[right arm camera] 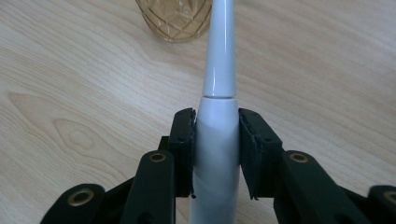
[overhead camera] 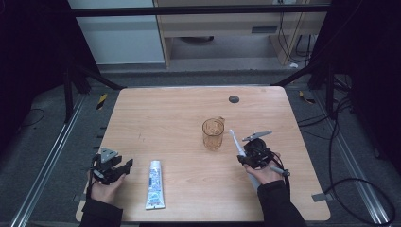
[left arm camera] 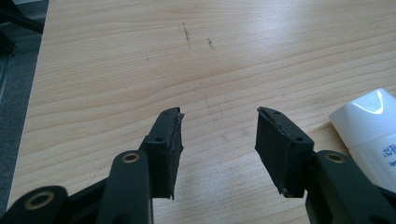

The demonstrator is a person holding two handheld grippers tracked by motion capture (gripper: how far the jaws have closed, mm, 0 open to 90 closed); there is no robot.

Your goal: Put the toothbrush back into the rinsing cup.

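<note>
Table (overhead camera: pixel 179 113): spreading pale wood grain across the high view, bearing everything else; carrying faint dark scuffs (left arm camera: pixel 187 33) seen in the left gripper view.

Round dark spot (overhead camera: pixel 233 99): sitting on the table's far side, beyond the glass.

Toothpaste tube (overhead camera: pixel 155 184): lying flat on the table, left of the glass and nearer the person, running lengthwise front to back; showing its white end at the right edge of the left gripper view (left arm camera: pixel 373 126), just beside that gripper's right jaw and apart from it.

Right gripper (overhead camera: pixel 242 152): being held in the person's right hand, just right of the glass and slightly nearer the person; jaws pressing in from both sides on the toothbrush's white body — pads touching it in the right gripper view (right arm camera: pixel 215 140).

Left gripper (overhead camera: pixel 124 166): resting in the person's left hand, well left of the glass near the table's front left corner, just left of the toothpaste tube; jaws standing wide apart with bare wood between them (left arm camera: pixel 218 133) — gripping nothing.

Glass (overhead camera: pixel 213 134): standing upright near the table's middle, amber and patterned, looking empty.

Toothbrush (overhead camera: pixel 235 141): being clamped in the right gripper, slim white neck pointing up and away toward the glass (right arm camera: pixel 219 56); whether touching the glass, cannot tell.
</note>
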